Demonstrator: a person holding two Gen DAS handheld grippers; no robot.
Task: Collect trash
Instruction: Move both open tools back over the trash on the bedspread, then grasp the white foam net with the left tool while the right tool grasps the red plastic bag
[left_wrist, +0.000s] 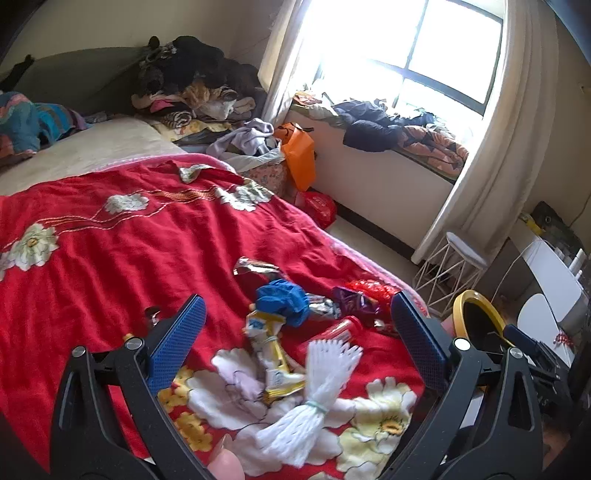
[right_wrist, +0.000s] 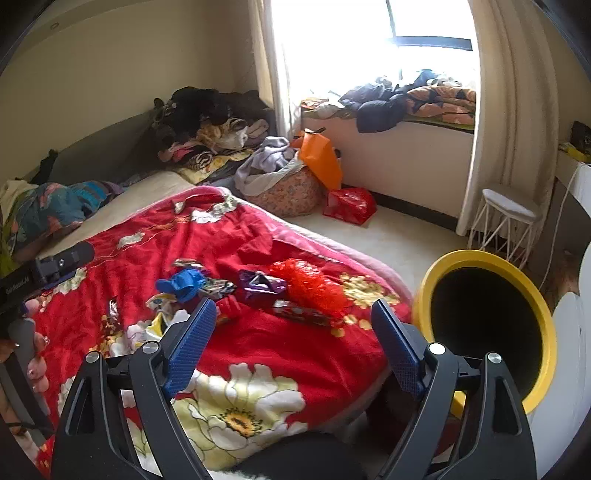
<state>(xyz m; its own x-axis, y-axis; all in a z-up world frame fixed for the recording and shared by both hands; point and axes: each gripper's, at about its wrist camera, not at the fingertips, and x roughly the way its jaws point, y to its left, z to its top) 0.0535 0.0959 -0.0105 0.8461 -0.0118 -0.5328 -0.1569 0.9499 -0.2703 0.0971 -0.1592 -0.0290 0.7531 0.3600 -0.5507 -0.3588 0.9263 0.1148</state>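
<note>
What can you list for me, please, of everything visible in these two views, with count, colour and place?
Blanket: one, red with white flowers, over the bed.
Bin: one, yellow rim, black inside, on the floor beside the bed.
Foam net: one, white, on the blanket's near part.
Mesh net: one, red, on the blanket near the bin.
Crumpled blue piece: one, blue, mid-blanket.
Purple wrapper: one, beside the mesh net.
Yellow-white wrapper: one, beside the foam net.
Orange bag: one, on the floor under the window.
Stool: one, white wire, by the curtain.
Clothes pile: one, mixed dark, at the bed's far end.
Left gripper: blue pads, open.
Right gripper: blue pads, open.
</note>
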